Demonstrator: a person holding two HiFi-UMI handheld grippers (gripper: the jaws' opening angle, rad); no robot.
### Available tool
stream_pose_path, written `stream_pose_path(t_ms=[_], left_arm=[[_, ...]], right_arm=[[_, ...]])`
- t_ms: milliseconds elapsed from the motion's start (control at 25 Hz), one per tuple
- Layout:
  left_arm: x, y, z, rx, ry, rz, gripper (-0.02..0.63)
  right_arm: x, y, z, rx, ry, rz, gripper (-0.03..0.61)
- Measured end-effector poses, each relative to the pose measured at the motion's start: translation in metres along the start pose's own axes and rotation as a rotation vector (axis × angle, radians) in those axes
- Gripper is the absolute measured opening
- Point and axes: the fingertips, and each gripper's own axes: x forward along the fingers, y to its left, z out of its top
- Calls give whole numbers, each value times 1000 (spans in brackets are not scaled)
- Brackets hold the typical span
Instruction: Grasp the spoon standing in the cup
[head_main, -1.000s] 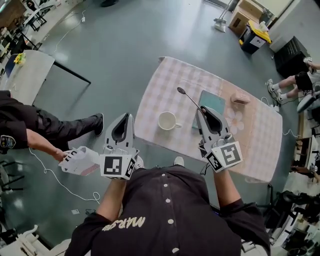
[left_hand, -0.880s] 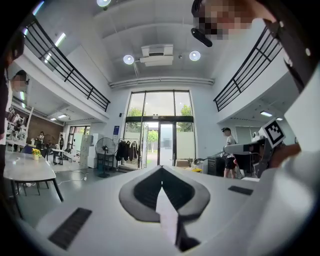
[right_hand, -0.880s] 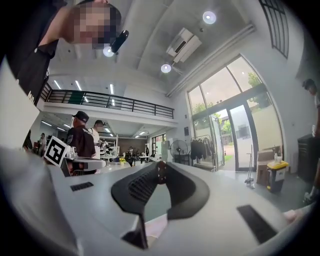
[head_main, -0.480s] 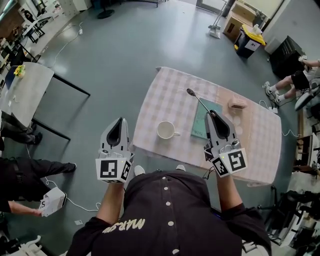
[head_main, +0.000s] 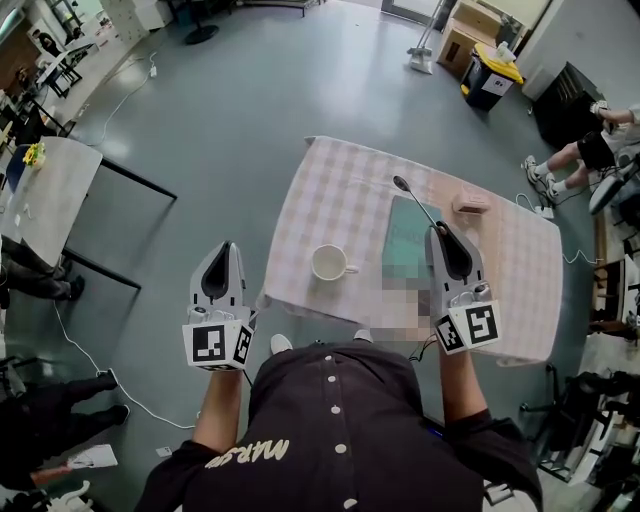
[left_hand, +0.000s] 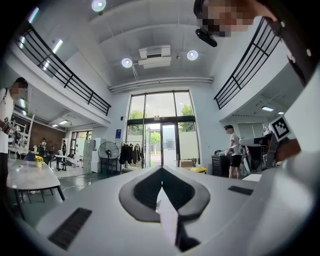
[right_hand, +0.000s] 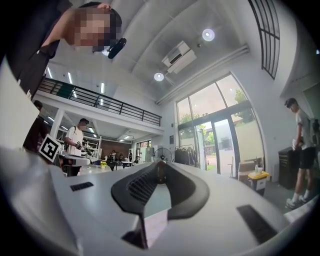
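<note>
A white cup (head_main: 328, 263) stands empty near the front edge of the pink checked table (head_main: 330, 190). The metal spoon (head_main: 420, 207) is in the air over the table's right half, its bowl pointing away from me. My right gripper (head_main: 442, 232) is shut on the spoon's handle end. In the right gripper view the jaws (right_hand: 160, 166) meet around a dark sliver of handle, seen end-on. My left gripper (head_main: 221, 248) hovers over the floor to the left of the table, shut with nothing in it. In the left gripper view its tips (left_hand: 161, 169) touch.
A teal mat (head_main: 408, 232) and a small pink object (head_main: 470, 205) lie on the table's right half. A white table (head_main: 45, 185) stands far left. A bin with a yellow lid (head_main: 490, 72) is at the back, and a seated person's legs (head_main: 575, 155) are at the right.
My right gripper has carried the spoon to the right, away from the cup. The left gripper has drifted left, off the table's edge. A person at the left has moved away.
</note>
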Motion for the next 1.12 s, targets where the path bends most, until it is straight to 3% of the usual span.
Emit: stream_pose_path(t_ms=[360,1120], left_arm=[[-5,9,-5,-1,13,33,11],[-10,-2,-3,-2,6,24,11]], right_arm=[[-3,-3,-4,1,-7,-13,52],[-1,11,-11,-2,19,22,51]])
